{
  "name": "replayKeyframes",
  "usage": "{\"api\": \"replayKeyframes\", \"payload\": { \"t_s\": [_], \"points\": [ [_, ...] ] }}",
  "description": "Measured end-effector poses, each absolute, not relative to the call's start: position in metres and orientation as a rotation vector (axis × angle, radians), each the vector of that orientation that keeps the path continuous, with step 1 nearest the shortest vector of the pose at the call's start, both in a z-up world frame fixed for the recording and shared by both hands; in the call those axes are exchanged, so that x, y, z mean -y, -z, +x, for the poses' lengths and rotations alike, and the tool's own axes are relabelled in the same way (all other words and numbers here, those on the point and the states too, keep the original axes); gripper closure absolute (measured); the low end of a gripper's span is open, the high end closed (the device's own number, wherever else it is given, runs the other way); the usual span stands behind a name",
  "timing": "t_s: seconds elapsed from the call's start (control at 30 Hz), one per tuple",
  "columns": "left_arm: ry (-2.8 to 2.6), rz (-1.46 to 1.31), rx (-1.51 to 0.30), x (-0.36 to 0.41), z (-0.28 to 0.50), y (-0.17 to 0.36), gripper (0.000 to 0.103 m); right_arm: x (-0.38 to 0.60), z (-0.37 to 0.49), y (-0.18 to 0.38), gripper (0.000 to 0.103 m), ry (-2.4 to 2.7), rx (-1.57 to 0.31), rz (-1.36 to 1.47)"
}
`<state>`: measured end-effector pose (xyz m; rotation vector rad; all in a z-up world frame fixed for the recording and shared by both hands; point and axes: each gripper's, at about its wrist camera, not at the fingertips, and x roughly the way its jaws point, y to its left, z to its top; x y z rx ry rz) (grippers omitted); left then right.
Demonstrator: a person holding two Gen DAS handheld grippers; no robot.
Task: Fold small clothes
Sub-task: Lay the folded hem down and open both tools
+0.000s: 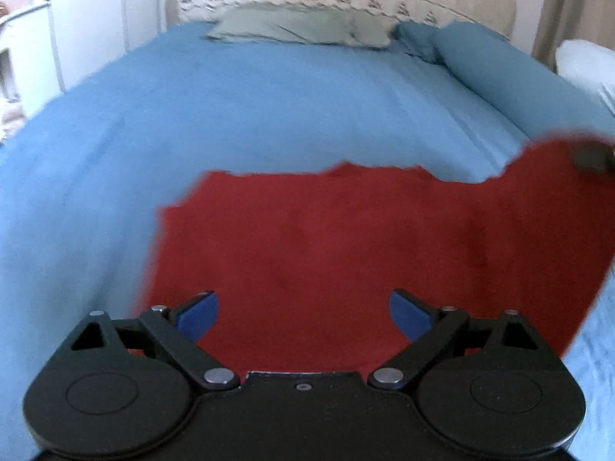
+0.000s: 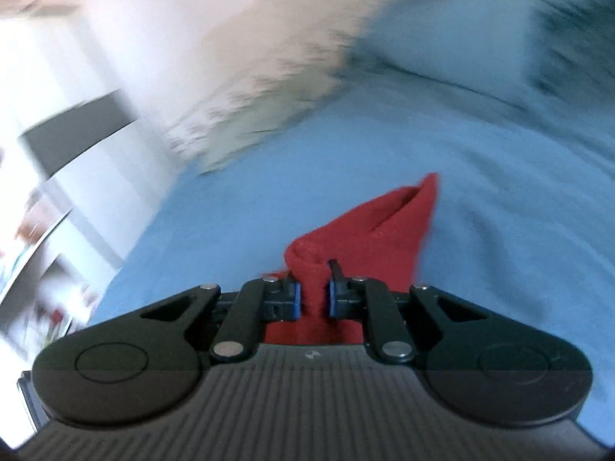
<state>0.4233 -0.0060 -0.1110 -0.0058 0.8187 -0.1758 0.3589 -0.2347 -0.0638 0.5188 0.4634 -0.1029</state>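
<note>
**Lifting one corner, other side loose**

Gripping a bunched fold of the red garment (image 2: 357, 230), right gripper (image 2: 313, 301) clamped tight. Left gripper (image 1: 303, 317) spread wide above the cloth, holding nothing. Garment spread on the blue bedsheet (image 1: 269, 107), right corner raised. Risks dragging or skewing the fold, likely slipping from one-sided pull.
</note>
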Motion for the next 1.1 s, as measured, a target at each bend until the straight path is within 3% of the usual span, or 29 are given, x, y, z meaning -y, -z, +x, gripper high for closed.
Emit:
{"api": "replayKeyframes", "payload": {
  "t_s": [0.17, 0.33, 0.43, 0.67, 0.77, 0.87, 0.93, 0.97, 1.1],
  "points": [
    [0.074, 0.019, -0.819, -0.076, 0.390, 0.106, 0.005, 0.105, 0.392, 0.050, 0.075, -0.203, -0.465, 0.238],
    [0.013, 0.017, -0.896, -0.132, 0.361, 0.135, 0.005, 0.014, 0.415, 0.127, 0.076, -0.324, -0.683, 0.057],
    [0.008, -0.007, -0.910, -0.146, 0.355, 0.145, 0.005, 0.001, 0.414, 0.154, 0.076, -0.335, -0.735, 0.032],
    [0.014, -0.054, -0.879, -0.152, 0.348, 0.149, 0.005, -0.008, 0.378, 0.122, 0.076, -0.419, -0.577, 0.019],
    [0.008, -0.039, -0.886, -0.152, 0.349, 0.150, 0.005, -0.017, 0.381, 0.139, 0.076, -0.428, -0.658, -0.066],
    [0.011, -0.040, -0.893, -0.153, 0.347, 0.148, 0.005, -0.008, 0.385, 0.154, 0.066, -0.407, -0.717, -0.032],
    [0.022, -0.045, -0.888, -0.155, 0.346, 0.145, 0.005, 0.004, 0.375, 0.147, 0.029, -0.422, -0.689, 0.017],
    [0.029, -0.048, -0.885, -0.156, 0.344, 0.143, 0.005, 0.011, 0.365, 0.141, 0.022, -0.421, -0.653, 0.024],
    [0.084, -0.073, -0.848, -0.147, 0.340, 0.127, 0.005, 0.048, 0.326, 0.112, 0.018, -0.367, -0.534, 0.011]
  ]
}}
